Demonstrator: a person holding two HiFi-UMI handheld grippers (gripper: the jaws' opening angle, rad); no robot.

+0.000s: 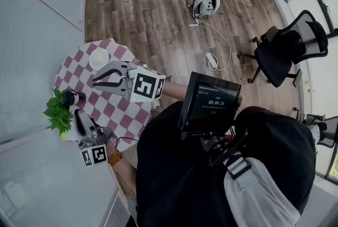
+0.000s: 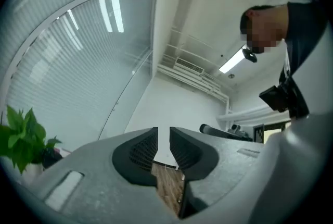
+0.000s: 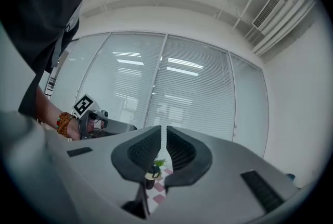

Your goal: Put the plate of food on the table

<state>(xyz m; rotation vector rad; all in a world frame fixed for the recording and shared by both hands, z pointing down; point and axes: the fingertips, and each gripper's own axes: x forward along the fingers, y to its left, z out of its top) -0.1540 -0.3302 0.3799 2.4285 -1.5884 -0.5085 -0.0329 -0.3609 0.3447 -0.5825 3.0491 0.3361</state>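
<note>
Overhead, one round checked table point(image 1: 108, 107) carries one plant point(image 1: 57, 113), one white plate point(image 1: 99, 58) and one dark cup point(image 1: 68, 97), with two grippers above it. The right gripper point(image 1: 96, 79), jaws drawn to a thin empty slit, is the nearer to the plate, which sits at the table's far edge just beyond its tips. The left gripper point(image 1: 80, 115), equally narrow and empty, hovers beside the plant; food on the plate cannot be made out.

Left hand-held gripper point(image 1: 79, 114), right one point(image 1: 96, 79) (both closed)

The chest-mounted screen point(image 1: 211, 102) shows a timer reading about 00:00:10.
</note>
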